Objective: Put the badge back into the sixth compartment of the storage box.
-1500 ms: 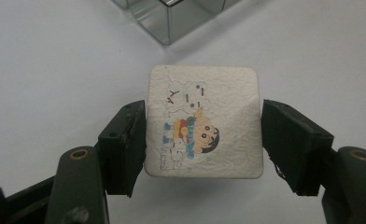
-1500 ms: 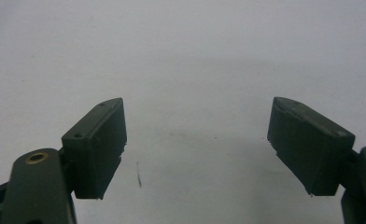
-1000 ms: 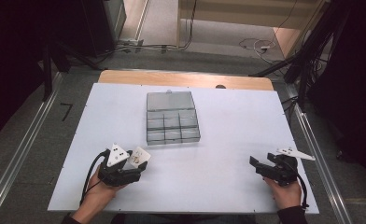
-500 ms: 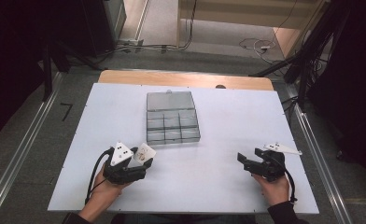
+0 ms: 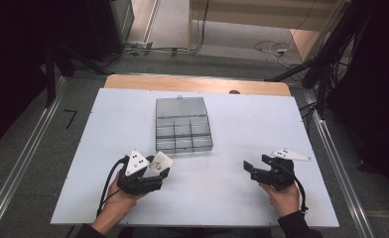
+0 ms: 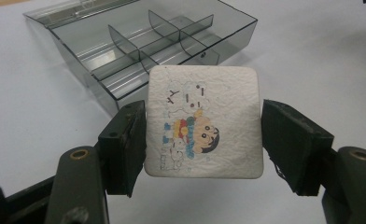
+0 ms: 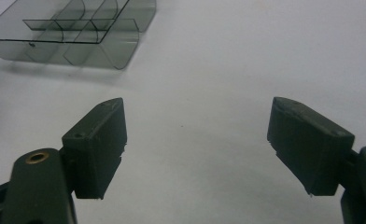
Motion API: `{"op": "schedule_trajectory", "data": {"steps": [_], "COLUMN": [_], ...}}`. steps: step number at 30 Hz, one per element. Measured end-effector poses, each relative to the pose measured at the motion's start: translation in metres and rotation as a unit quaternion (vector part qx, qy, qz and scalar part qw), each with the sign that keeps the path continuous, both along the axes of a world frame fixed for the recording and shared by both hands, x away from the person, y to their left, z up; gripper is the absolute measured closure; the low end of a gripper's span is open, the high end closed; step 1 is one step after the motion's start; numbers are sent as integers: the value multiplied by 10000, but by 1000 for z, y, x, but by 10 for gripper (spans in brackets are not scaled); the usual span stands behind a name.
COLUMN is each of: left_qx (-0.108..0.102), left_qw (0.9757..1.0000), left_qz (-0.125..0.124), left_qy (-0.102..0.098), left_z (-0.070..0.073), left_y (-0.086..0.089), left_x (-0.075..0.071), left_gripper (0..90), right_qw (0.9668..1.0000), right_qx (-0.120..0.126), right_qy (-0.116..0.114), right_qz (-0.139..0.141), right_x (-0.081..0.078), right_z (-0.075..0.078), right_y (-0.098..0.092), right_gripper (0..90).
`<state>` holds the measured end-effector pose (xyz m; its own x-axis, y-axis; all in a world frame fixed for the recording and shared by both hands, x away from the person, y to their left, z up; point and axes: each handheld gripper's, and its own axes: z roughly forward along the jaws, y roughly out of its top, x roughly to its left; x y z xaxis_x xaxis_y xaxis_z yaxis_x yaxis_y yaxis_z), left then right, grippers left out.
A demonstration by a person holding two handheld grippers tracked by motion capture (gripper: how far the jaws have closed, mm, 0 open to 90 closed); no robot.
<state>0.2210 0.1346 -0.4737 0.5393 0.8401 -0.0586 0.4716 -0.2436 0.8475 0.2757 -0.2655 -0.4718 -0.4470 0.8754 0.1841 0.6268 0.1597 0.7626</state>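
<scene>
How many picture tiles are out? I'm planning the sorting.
1: a white square tile with a cartoon print, clamped between the left gripper's jaws, near the clear divided box. None visible in the box.

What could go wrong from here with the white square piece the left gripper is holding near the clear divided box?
The left gripper clamps the white square piece only by its two side edges, so it could twist or slip out on the way. The clear divided box has narrow compartments with thin dividers; the piece may be too wide and catch on one. The box sits loose on the table, and the right gripper is open and apart from it, so a nudge could slide it.
</scene>
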Motion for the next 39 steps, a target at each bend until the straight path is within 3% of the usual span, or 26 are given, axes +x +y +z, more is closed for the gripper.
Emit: {"op": "schedule_trajectory", "data": {"steps": [20,39], "left_qx": [-60,0], "left_qw": [9998,9994], "left_qz": [-124,-284], "left_qy": [-121,-178], "left_z": [2,0], "left_y": [-23,-46], "left_x": [5,12], "left_gripper": [331,332], "right_qw": [9991,9981], "right_qx": [41,111], "right_qy": [-81,-123], "right_qz": [417,587], "right_x": [5,7], "right_z": [6,10], "right_y": [37,53], "right_gripper": [185,187]}}
